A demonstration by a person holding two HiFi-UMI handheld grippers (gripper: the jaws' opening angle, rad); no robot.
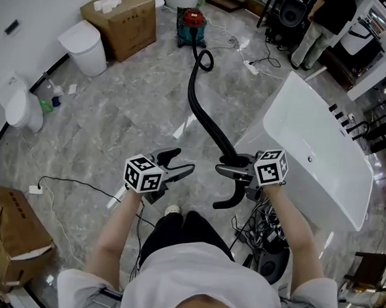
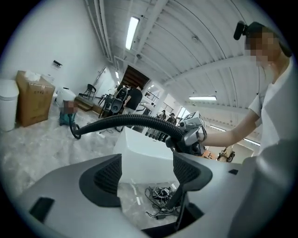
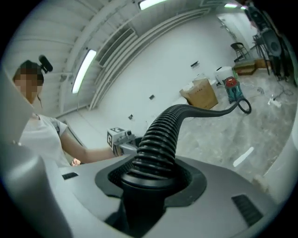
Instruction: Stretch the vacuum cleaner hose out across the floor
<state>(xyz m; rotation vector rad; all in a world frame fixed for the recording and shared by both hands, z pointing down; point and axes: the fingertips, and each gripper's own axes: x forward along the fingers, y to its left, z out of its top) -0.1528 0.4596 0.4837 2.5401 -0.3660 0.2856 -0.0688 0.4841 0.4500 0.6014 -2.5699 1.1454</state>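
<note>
A large hall used for storage or testing, not a lived-in room: grey marble floor, arched white ceiling with strip lights, a toilet at ten o'clock, a bathtub at three, a cardboard box at eleven, and cables lying about.

Floor: grey marbled tile. Far ahead of the right claw stands the vacuum cleaner; its hose loops on the floor just beside it. A cardboard box, white bin and toilet stand well ahead and left of the left claw. A white bathtub rests just right of the right claw. A cable tangle lies beneath that claw.
</note>
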